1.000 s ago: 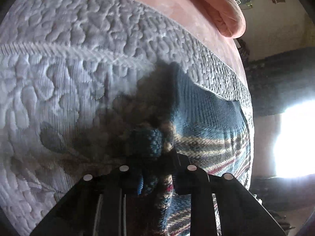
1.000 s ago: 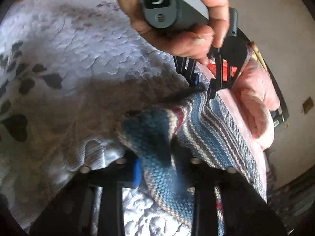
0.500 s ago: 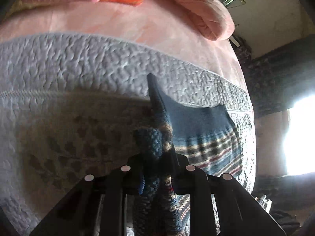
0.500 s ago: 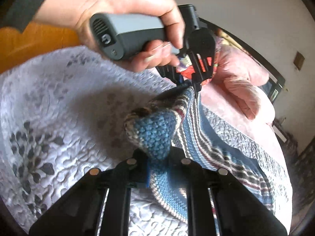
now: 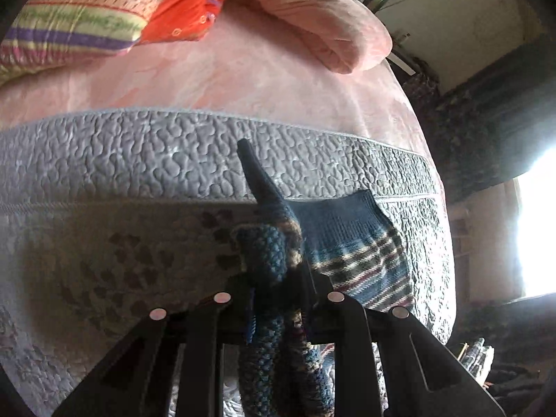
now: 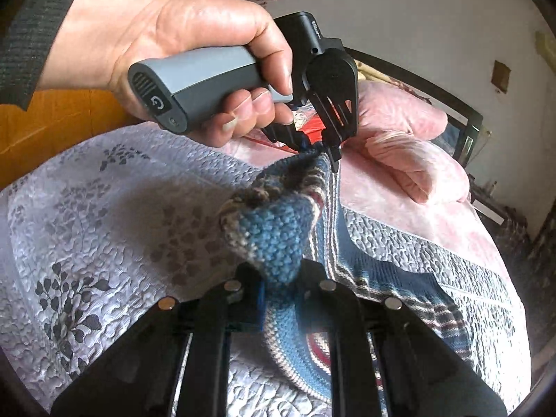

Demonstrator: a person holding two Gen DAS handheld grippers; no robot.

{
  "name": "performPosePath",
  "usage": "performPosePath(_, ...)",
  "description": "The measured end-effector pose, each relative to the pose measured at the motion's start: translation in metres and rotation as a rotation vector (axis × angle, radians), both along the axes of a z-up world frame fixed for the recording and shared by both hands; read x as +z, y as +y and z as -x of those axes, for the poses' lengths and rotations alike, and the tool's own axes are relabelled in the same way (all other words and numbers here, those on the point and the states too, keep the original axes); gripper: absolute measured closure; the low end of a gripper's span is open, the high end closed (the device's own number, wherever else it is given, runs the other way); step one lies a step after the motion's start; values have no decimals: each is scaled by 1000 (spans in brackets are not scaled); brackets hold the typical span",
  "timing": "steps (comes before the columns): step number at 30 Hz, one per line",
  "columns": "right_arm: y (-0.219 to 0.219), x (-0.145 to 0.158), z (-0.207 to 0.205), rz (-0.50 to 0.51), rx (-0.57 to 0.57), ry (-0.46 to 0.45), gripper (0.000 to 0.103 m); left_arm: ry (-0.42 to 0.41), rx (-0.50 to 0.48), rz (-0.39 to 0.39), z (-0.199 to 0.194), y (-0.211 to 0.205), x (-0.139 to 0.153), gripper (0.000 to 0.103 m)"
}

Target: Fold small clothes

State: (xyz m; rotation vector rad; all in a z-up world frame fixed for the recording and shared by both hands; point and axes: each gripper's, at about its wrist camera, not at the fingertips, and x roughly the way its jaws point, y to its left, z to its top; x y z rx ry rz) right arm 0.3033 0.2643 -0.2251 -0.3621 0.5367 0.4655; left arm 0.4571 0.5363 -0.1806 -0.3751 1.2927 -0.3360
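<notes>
Since a second ago both of my grippers have lifted, and the blue striped knit (image 6: 278, 239) has come up off the bed with them. Before, it lay low on the grey quilt (image 6: 104, 243); now its top edge hangs in the air between my two tools. My right gripper (image 6: 281, 288) has its fingers pressed on a bunched blue corner of the knit. My left gripper (image 5: 278, 288) pinches the other corner the same way, with folds of wool squeezed between its fingers. From the right wrist camera I can see the left gripper (image 6: 319, 146) from outside, with a hand (image 6: 187, 52) wrapped around its grey handle and a dark sleeve (image 6: 31, 34) at the wrist. The rest of the knit drops down and lies on the quilt, near the edge of the pink blanket (image 5: 243, 80). A rolled pink cover (image 5: 330, 34) and a bright striped pillow (image 5: 76, 21) sit farther back on the bed.
</notes>
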Motion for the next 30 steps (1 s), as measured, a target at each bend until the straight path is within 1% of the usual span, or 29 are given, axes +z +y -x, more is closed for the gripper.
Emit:
performPosePath(13, -47, 20, -11, -82, -58, 6, 92, -22, -25, -31, -7, -47, 27, 83)
performPosePath(21, -82, 23, -17, -124, -107, 15, 92, -28, -37, -36, -13, -81, 32, 84)
performPosePath(30, -125, 23, -25, -159, -168, 27, 92, -33, -67, -48, -22, -132, 32, 84)
